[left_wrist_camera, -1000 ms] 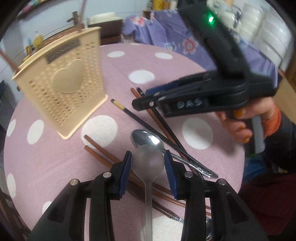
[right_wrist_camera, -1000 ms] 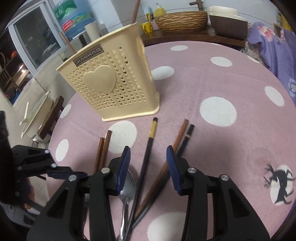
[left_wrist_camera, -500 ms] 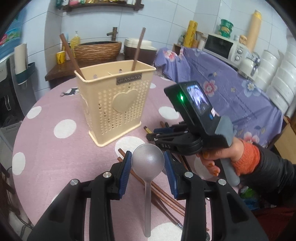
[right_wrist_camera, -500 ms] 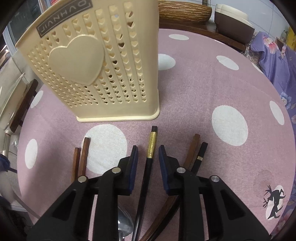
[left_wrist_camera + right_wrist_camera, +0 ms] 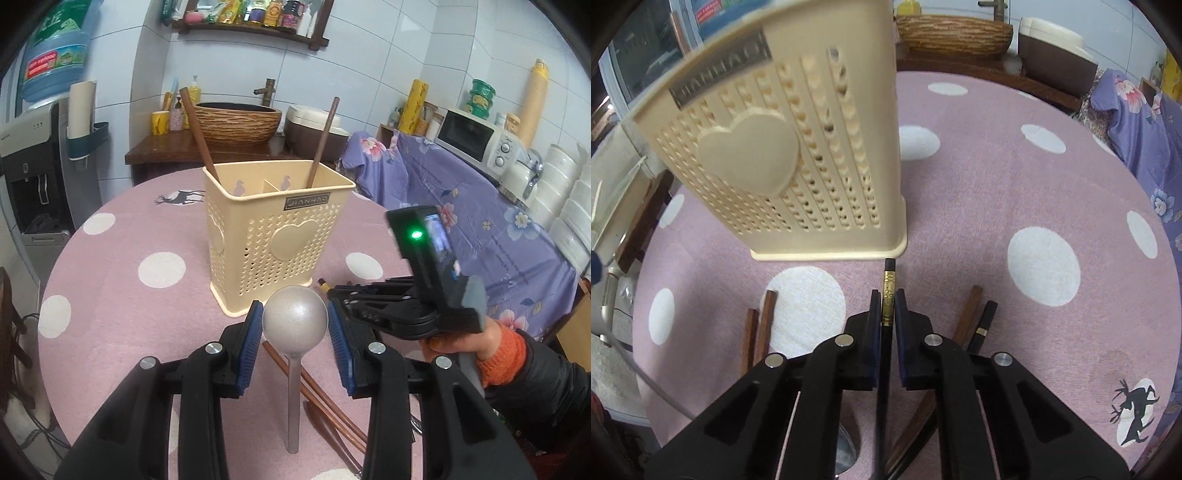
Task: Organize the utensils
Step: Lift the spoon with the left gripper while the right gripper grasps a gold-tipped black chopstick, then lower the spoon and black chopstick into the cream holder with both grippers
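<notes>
Upright between the left tool's (image 5: pixel 294 334) blue pads, a steel spoon (image 5: pixel 294 322) is gripped by its bowl, lifted just before the cream utensil holder (image 5: pixel 275 236). Lower down, the right tool (image 5: pixel 885 308) pinches a black gold-banded chopstick (image 5: pixel 888 291) lying on the pink dotted worktop (image 5: pixel 997 192)

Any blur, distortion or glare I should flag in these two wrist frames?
Left wrist: sharp; fisheye bends the tiled walls and darkens the corners; the spoon reads matte, without glare. Right wrist: the utensil holder is close and soft, its nameplate smeared unreadable, while the black chopstick and tablecloth stay crisp; lighting is flat and shadows are faint.
</notes>
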Available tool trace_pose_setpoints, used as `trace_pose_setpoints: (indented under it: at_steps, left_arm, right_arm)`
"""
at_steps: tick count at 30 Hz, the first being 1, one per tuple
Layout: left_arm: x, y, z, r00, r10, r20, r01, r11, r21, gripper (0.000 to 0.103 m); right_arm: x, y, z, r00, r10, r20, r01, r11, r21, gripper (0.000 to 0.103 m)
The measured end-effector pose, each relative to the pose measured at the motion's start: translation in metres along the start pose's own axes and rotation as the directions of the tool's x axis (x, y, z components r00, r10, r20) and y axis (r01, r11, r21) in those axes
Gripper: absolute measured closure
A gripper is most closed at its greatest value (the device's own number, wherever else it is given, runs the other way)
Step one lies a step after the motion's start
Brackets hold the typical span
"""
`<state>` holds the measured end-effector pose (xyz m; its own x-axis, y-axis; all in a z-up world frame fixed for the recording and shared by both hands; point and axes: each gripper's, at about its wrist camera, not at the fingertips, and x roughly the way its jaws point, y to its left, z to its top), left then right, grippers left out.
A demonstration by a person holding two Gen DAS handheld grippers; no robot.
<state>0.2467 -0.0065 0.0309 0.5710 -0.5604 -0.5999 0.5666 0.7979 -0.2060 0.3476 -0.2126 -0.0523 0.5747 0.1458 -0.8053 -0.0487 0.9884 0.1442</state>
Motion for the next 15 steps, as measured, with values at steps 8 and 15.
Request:
trace_pose_setpoints:
  at_steps: [8, 15]
  left_arm:
    - [-0.008, 0.002, 0.0, 0.997, 0.05, 0.059, -0.047, 0.998, -0.049, 0.067]
    - [-0.018, -0.008, 0.003, 0.99, 0.081, 0.117, -0.072, 0.994, -0.077, 0.067]
  right_arm:
    - [-0.067, -0.012, -0.008, 0.988, 0.061, 0.145, -0.061, 0.998, -0.003, 0.095]
    - [-0.131, -0.034, -0.014, 0.95, 0.113, 0.291, -0.118, 0.993, 0.002, 0.095]
